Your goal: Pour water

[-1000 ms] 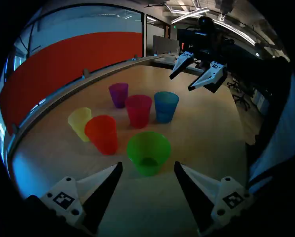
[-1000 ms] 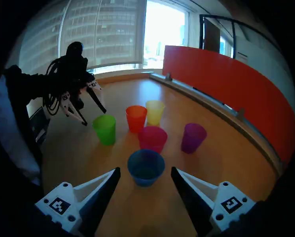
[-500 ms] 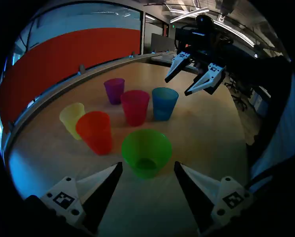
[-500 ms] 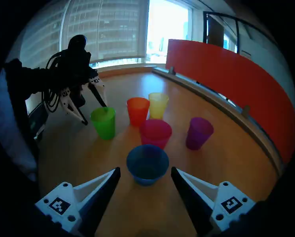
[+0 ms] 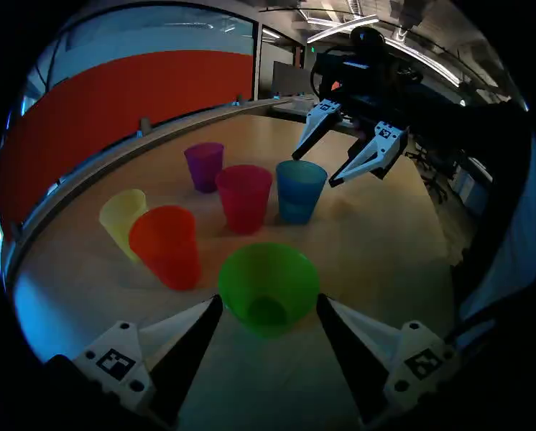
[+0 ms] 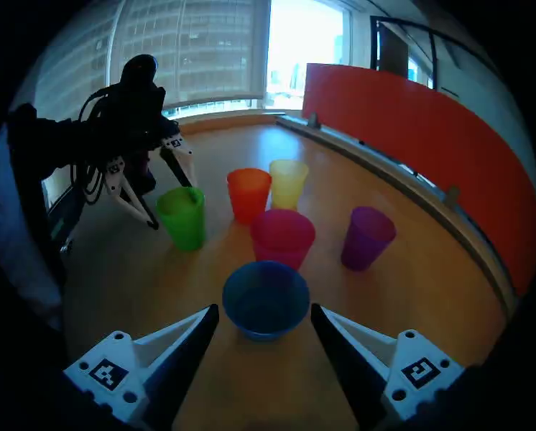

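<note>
Several coloured plastic cups stand upright on a wooden table. In the left gripper view my left gripper is open, its fingertips flanking the green cup. Behind it are the orange cup, yellow cup, magenta cup, purple cup and blue cup. In the right gripper view my right gripper is open, with the blue cup just ahead between its fingertips. The left gripper straddles the green cup there. The right gripper straddles the blue cup.
An orange wall panel runs along the table's far edge, also seen as the panel. A person's dark sleeve holds the far gripper. Bright windows lie beyond. Bare tabletop spreads right of the cups.
Both grippers have moved forward toward their cups. The green cup now sits between the left fingertips, and the blue cup has come nearly between the right fingertips.
</note>
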The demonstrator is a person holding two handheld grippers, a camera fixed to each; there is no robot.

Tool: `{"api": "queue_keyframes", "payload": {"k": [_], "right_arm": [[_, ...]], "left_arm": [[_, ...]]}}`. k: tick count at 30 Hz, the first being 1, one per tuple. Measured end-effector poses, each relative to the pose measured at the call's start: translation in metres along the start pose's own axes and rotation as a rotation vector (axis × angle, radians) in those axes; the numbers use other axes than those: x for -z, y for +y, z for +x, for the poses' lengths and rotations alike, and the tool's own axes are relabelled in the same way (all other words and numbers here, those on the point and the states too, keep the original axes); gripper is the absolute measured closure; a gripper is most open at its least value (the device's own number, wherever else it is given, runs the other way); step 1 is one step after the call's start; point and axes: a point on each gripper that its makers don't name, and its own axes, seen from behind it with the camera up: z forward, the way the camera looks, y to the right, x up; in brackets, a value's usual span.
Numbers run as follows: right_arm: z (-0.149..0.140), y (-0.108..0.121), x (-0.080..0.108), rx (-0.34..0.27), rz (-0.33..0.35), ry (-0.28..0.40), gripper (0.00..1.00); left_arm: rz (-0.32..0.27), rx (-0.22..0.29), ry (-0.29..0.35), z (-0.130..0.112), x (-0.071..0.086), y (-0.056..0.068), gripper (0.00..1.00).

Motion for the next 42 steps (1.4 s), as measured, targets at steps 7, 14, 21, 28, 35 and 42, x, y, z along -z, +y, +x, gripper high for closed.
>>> {"api": "queue_keyframes", "payload": {"k": [7, 14, 21, 28, 35, 42], "right_arm": [[-0.002, 0.001, -0.009, 0.000, 0.006, -0.008, 0.01], [-0.002, 0.002, -0.016, -0.002, 0.011, -0.010, 0.01], [-0.001, 0.001, -0.020, -0.003, 0.017, -0.011, 0.00], [-0.002, -0.001, -0.022, -0.006, 0.019, -0.011, 0.01], [-0.002, -0.002, -0.025, -0.007, 0.020, -0.011, 0.01], [-0.002, -0.003, -0.030, -0.010, 0.020, -0.004, 0.01]], "left_arm": [[-0.005, 0.007, 0.009, 0.003, -0.004, -0.002, 0.03], [-0.007, 0.016, 0.019, 0.004, -0.010, -0.004, 0.03], [-0.017, 0.026, 0.028, 0.005, -0.012, -0.003, 0.05], [-0.020, 0.012, 0.032, 0.005, -0.012, -0.001, 0.14], [-0.019, -0.004, 0.035, 0.006, -0.011, 0.001, 0.14], [-0.018, 0.012, 0.038, 0.009, -0.009, -0.001, 0.14]]}}
